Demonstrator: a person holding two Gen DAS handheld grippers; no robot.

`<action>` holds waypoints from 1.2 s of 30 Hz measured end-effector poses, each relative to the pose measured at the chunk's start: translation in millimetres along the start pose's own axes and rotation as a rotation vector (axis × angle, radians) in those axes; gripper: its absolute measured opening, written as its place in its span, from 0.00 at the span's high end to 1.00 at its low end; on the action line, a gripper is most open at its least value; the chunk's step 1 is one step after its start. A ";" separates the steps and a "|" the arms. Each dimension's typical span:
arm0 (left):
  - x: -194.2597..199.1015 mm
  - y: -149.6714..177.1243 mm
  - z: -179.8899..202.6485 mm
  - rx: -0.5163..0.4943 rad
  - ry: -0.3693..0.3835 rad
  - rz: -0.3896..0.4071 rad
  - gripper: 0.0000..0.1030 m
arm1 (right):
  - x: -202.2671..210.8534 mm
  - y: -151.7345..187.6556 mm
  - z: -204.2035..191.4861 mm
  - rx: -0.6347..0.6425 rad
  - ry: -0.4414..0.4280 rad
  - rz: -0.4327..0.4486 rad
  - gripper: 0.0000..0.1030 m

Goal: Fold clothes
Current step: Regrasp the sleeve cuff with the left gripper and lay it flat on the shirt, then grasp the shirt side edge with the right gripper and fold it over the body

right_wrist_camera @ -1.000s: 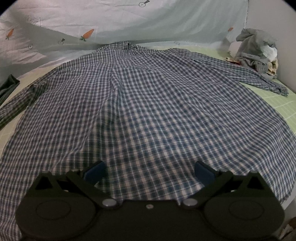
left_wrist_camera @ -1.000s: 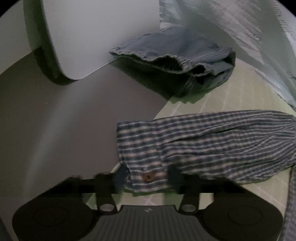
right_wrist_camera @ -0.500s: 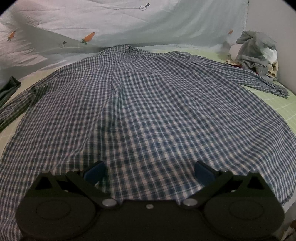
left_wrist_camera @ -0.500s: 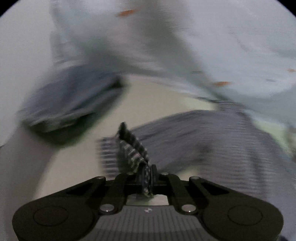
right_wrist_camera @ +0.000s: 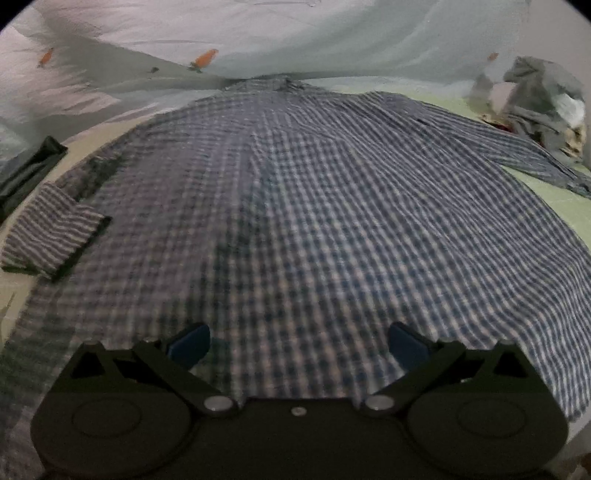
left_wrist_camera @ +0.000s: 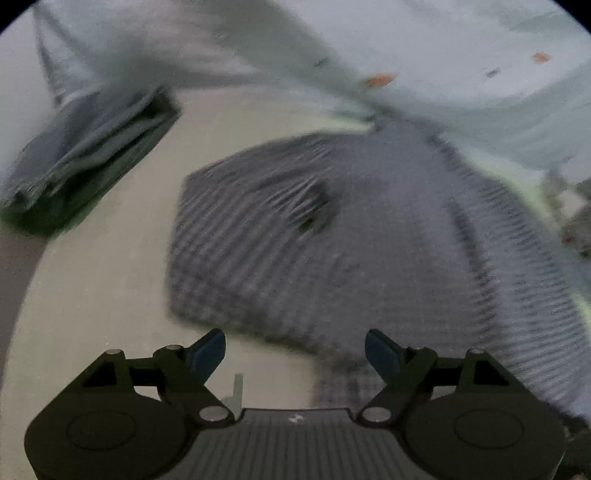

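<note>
your left gripper (left_wrist_camera: 294, 345) is opening, its blue pads (left_wrist_camera: 207, 349) spread wide with nothing between them; under the gap is bare green sheet (left_wrist_camera: 110, 295) and, toward the right pad, a bit of checked cloth. that view is blurred, so fine detail is lost.

going left to right in the left view: folded jeans (left_wrist_camera: 85, 158) lie at the upper left on the sheet, apart from the shirt. in the middle, the sleeve (left_wrist_camera: 258, 236) of the checked shirt (left_wrist_camera: 424, 251) lies doubled back on itself, free of the gripper, with a dark crease near its middle. to the right the shirt's body runs off toward the edge. behind it all a pale quilt (left_wrist_camera: 443, 55) with small orange marks is bunched up.

in the right view, left to right: the dark jeans (right_wrist_camera: 29, 173) sit at the left edge, then the folded-over sleeve (right_wrist_camera: 51, 236), its cuff end lying just at the shirt's left side. the shirt (right_wrist_camera: 332, 206) is spread flat across the bed, collar at the far end against the quilt (right_wrist_camera: 258, 33), its other sleeve stretched out to the right. a heap of grey clothes (right_wrist_camera: 543, 99) sits at the far right, beyond that sleeve.

your right gripper (right_wrist_camera: 298, 341) hangs over the shirt's near hem, pads (right_wrist_camera: 188, 343) wide apart, gripping nothing; whether they touch the cloth below you cannot tell.
</note>
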State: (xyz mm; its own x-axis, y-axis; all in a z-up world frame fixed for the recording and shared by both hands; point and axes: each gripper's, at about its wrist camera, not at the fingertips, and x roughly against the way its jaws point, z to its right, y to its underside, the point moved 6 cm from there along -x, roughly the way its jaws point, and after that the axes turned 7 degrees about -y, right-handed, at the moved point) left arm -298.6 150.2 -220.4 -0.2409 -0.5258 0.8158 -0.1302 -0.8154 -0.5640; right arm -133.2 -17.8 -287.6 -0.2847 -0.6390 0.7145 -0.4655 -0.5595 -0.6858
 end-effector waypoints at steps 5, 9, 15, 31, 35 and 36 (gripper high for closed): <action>-11.0 19.1 -16.5 0.045 -0.074 -0.085 0.19 | 5.2 -35.1 -32.7 0.086 -0.061 0.074 0.00; -9.3 32.1 -26.4 0.053 -0.120 -0.116 0.19 | -13.1 -55.0 -73.2 0.140 -0.145 0.045 0.00; -8.8 40.9 -38.8 0.062 -0.153 -0.136 0.17 | -46.7 -60.5 -130.3 0.202 -0.265 -0.029 0.04; -24.9 54.6 -47.0 0.051 -0.207 -0.203 0.10 | -65.9 -50.4 -173.9 0.154 -0.481 -0.140 0.98; -26.8 53.7 -43.6 0.060 -0.226 -0.210 0.07 | -56.3 -57.2 -164.0 0.163 -0.475 -0.101 0.99; -27.0 53.3 -42.9 0.066 -0.232 -0.211 0.07 | -52.8 -61.4 -161.5 0.170 -0.468 -0.084 0.99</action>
State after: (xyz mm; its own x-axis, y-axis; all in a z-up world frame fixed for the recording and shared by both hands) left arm -340.3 131.3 -278.0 0.0114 -0.3786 0.9255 -0.0894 -0.9222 -0.3761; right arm -224.9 135.6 -260.9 0.1720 -0.7342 0.6568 -0.3165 -0.6726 -0.6689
